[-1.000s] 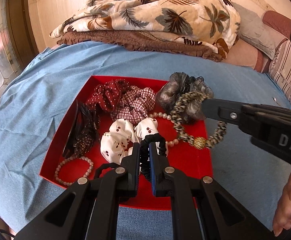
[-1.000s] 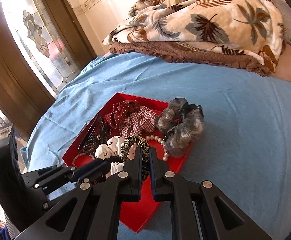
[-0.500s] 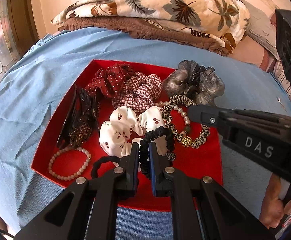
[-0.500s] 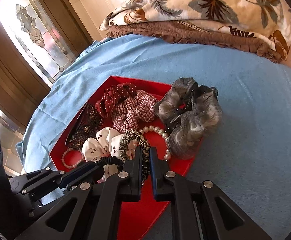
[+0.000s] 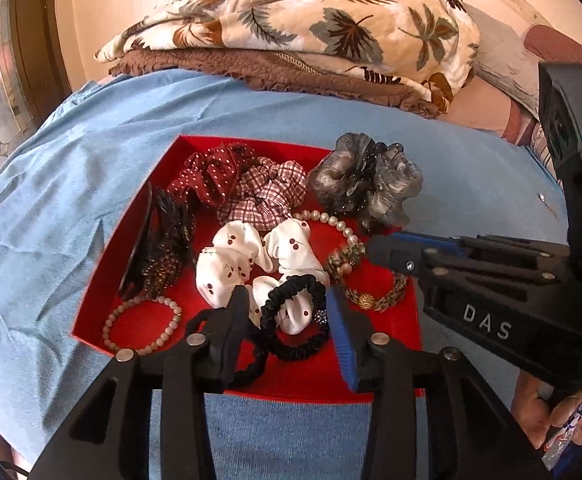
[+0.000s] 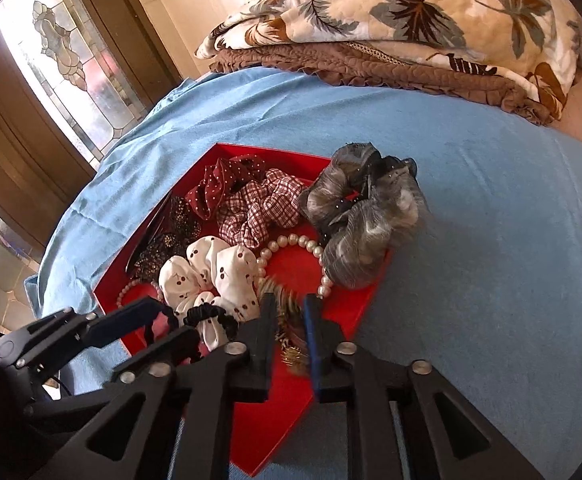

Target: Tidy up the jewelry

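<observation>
Our left gripper (image 5: pixel 287 300) has just been opening, jaws now apart, the black scrunchie (image 5: pixel 295 324) loose between them. Our right gripper (image 6: pixel 287 312) has been parting too — the leopard-print band (image 6: pixel 287 320) lies between its jaws, unpinched — both in the red tray (image 5: pixel 103 272).

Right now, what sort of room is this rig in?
Probably a bedroom: the red tray sits on a blue bedsheet, with a folded leaf-print blanket behind and a stained-glass window beside.
</observation>
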Tool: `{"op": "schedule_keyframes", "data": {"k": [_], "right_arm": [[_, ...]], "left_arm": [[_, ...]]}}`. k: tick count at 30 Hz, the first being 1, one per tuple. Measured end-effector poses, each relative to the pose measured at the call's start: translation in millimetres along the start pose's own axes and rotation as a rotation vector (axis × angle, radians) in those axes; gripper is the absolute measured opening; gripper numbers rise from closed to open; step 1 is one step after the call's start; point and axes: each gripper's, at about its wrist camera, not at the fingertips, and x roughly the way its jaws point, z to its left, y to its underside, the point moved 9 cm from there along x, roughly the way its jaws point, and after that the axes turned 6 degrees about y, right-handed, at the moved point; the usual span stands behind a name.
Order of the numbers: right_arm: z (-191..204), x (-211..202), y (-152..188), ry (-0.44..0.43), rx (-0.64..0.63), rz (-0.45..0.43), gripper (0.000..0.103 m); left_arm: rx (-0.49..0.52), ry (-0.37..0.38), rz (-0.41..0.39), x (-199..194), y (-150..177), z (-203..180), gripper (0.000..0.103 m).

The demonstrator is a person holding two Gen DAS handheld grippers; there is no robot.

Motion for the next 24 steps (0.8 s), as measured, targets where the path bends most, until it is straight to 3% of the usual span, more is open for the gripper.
{"op": "schedule_keyframes", "data": {"k": [2,8,10,12,16,18,22,24], "right_arm": [[-0.7,-3.7,0.7,0.005,0.006,-0.010,0.039],[-5.6,-26.2,-0.7,0.026,0.021,-0.057,0.042],[-8.9,-35.6,0.5,0.034,0.027,-0.074,0.043],[-12.2,-44.4,4.0,0.045,0.035,-0.089,0.045],[-14.8,-60.8,15.2,0.063,0.041,-0.117,0.046],[-14.2,-69.2,21.4,0.073,0.037,-0.133,0.046],[-13.7,-87.7,33.9,0.091,0.025,-0.167,0.049],[-14.2,-97.3,40.0,0.107,0.022,-0.186,0.052]], "left_arm": [[-0.006,-0.004,-0.010,-5.0,0.4,2.2,0.046],[-0.030,-0.028,-0.060,-18.0,-4.4,12.5,0.053],[-0.035,-0.046,-0.097,-24.7,-9.0,16.3,0.058],[-0.043,-0.074,-0.141,-32.1,-14.2,20.8,0.071],[-0.044,-0.203,-0.294,-62.0,-29.3,30.1,0.082],[-0.052,-0.287,-0.380,-82.8,-35.1,36.4,0.099],[-0.071,-0.402,-0.517,-123.7,-38.9,41.4,0.103],[-0.070,-0.404,-0.548,-137.0,-36.5,39.6,0.103]]}}
